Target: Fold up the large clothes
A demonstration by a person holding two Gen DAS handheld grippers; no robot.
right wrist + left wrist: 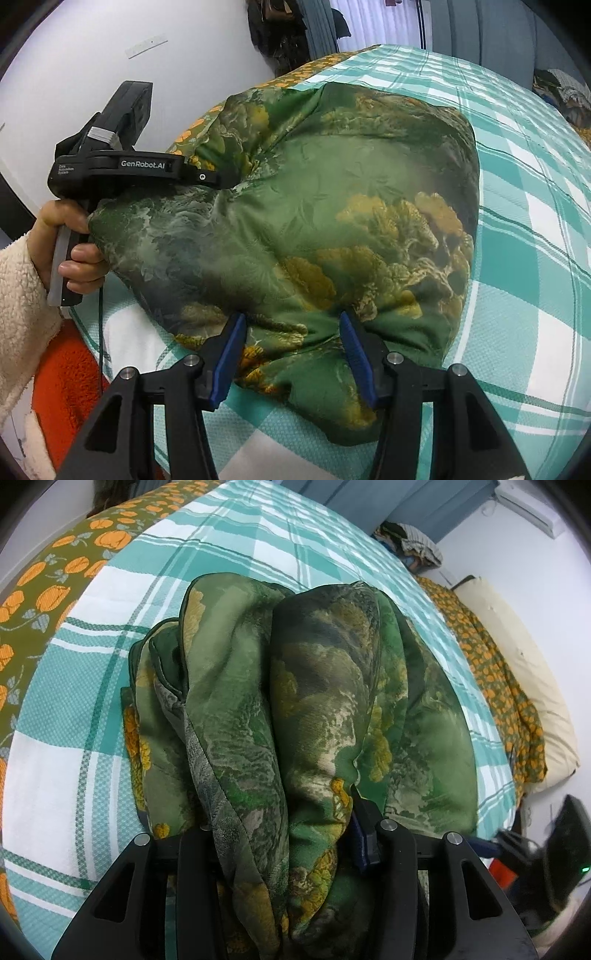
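Observation:
A large green padded garment (314,229) with yellow flower print lies bunched on the teal plaid bed cover (524,258). My left gripper (280,834) is shut on a thick fold of the garment (280,701); its left finger is hidden under the cloth. It also shows in the right wrist view (221,179), clamped at the garment's far left edge. My right gripper (291,332) is open, its blue pads (231,354) pressing against the garment's near edge.
The plaid cover (74,775) lies over an orange-flowered sheet (44,583). A cream pillow (524,686) sits at the right by the white wall. Piled clothes (413,542) and curtains stand at the far end. An orange blanket (66,384) lies by the bed's near left.

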